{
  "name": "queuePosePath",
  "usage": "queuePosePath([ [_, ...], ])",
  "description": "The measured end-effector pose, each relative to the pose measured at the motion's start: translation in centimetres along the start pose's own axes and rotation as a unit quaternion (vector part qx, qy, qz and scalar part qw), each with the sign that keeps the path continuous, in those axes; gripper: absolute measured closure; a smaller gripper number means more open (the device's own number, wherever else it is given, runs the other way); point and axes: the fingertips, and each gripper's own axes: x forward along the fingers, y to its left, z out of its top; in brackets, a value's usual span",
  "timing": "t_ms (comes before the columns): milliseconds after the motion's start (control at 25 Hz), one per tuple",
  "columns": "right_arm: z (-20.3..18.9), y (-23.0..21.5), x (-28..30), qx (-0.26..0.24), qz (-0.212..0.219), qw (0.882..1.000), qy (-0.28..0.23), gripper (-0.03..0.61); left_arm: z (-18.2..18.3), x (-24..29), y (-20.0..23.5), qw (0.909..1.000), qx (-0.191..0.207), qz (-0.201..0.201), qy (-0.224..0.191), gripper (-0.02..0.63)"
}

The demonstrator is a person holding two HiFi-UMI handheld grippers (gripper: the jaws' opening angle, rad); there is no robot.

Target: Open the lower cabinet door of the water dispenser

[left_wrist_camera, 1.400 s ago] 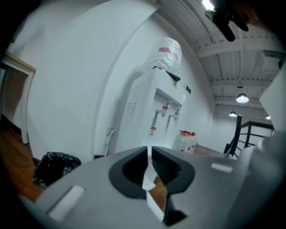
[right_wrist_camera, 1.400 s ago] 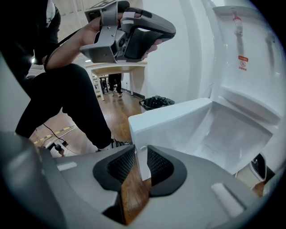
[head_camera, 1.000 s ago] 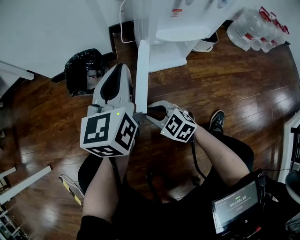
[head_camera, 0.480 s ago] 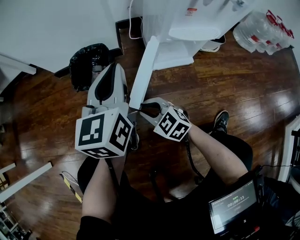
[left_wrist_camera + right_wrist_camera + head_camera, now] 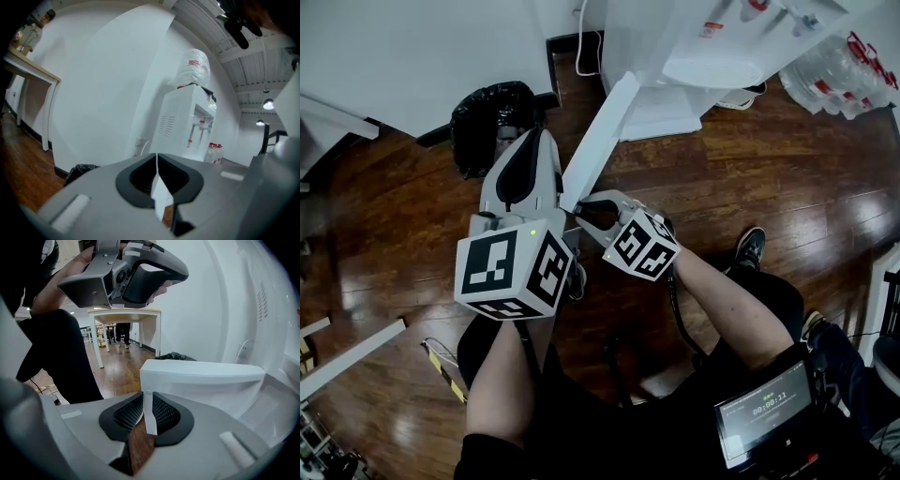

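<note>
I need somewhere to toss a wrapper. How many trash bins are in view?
1. A bin lined with a black bag stands on the wooden floor by the wall, left of the water dispenser. Others may sit out of frame.

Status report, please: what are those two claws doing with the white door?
Right gripper clamped on cabinet door edge, jaws just closed tighter. Left gripper shut, alongside. Door swung open. Black bin beyond, apart from door.
</note>
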Motion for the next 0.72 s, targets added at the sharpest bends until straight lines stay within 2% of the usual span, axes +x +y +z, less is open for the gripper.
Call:
queuePosePath([
  [600,3.0,-1.3,3.7,0.013,0.005,1.0,-0.018,0.514,0.1,1.3,0.3,0.9999,-0.003,-0.007,0.01,0.584],
  [720,3.2,-1.8,4.1,0.018,0.0,1.0,-0.022,0.553,-0.1,1.2,0.4,0.9998,-0.007,-0.003,0.019,0.584],
])
